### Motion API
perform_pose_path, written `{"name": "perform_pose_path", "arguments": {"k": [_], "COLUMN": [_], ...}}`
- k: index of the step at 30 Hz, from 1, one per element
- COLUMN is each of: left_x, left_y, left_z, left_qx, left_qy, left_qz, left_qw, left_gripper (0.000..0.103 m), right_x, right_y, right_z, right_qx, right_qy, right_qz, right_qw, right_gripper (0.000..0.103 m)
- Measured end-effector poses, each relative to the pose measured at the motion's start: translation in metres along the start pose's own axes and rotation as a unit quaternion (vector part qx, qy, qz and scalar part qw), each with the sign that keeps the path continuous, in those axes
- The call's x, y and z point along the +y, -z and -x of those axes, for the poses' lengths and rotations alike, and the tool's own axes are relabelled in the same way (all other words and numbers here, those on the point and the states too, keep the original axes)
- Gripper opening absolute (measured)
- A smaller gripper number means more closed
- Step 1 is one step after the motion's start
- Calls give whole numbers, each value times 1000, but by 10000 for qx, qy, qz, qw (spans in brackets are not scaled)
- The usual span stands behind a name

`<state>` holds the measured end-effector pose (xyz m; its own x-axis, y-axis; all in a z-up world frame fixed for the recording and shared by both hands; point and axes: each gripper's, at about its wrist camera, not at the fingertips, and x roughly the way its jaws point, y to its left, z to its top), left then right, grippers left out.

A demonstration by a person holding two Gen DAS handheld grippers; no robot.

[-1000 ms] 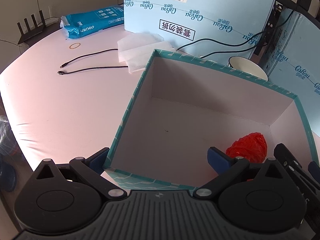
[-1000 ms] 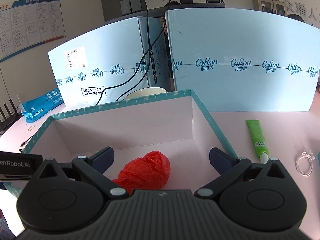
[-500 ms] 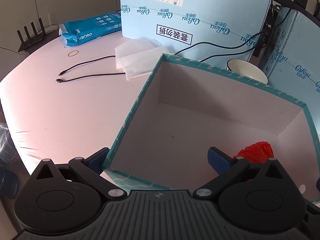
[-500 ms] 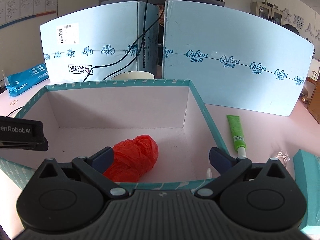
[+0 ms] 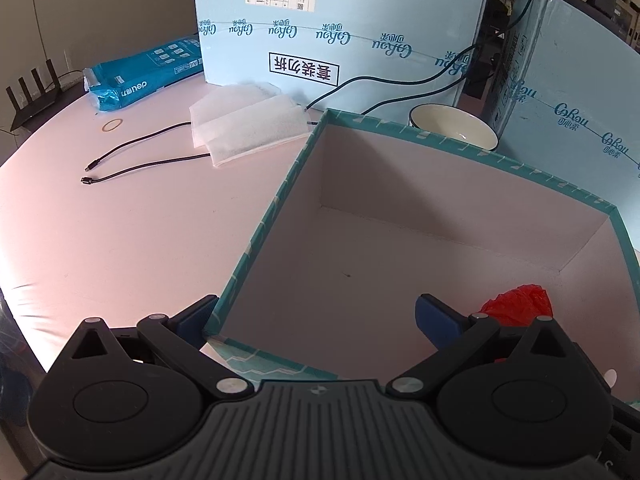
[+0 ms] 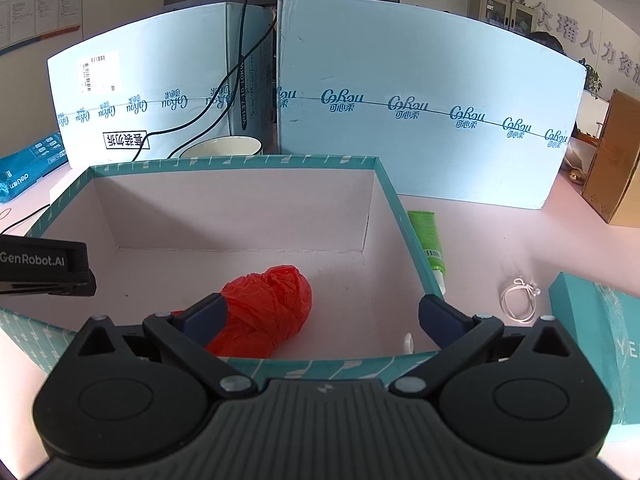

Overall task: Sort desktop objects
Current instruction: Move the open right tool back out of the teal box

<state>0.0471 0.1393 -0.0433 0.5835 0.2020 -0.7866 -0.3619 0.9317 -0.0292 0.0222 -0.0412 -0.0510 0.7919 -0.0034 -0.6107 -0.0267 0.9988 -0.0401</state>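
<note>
— Over the teal box (image 6: 404,220), how do both tools stand?

— Right gripper (image 6: 320,316) hangs at the near rim, jaws spread wide, nothing between them; left gripper (image 5: 312,318) is equally wide and empty, straddling the box's near left corner.

— And the items?

— Red plastic bag (image 6: 268,304) lies crumpled on the box floor; green tube (image 6: 430,240) rests on the table just beside the right wall, with the white cord loop (image 6: 518,300) near it.

— Next step, you reckon?

— Likely the tube; I'd swing the right gripper clear over the wall, come down across the tube's width, and close on its middle so it doesn't slip.
</note>
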Motion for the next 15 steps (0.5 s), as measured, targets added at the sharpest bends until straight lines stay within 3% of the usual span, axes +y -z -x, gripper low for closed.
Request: {"name": "perform_pose_path", "arguments": {"k": [4,15], "left_x": [6,-1], "left_y": [3,8], "left_z": [3,30], "left_qx": [-138,-917], "left_qy": [14,-242], "left_qz": [171,6], "left_qw": [9998,9955], "left_gripper": [102,102], "right_x": [-1,-5], "right_y": [7,4], "right_z": [5,15], "right_qx": [-321,-814], "right_qy": [-83,-279], "right_qz": [-12,-86], "right_qw": [9994,9963], "right_gripper": [103,103]}}
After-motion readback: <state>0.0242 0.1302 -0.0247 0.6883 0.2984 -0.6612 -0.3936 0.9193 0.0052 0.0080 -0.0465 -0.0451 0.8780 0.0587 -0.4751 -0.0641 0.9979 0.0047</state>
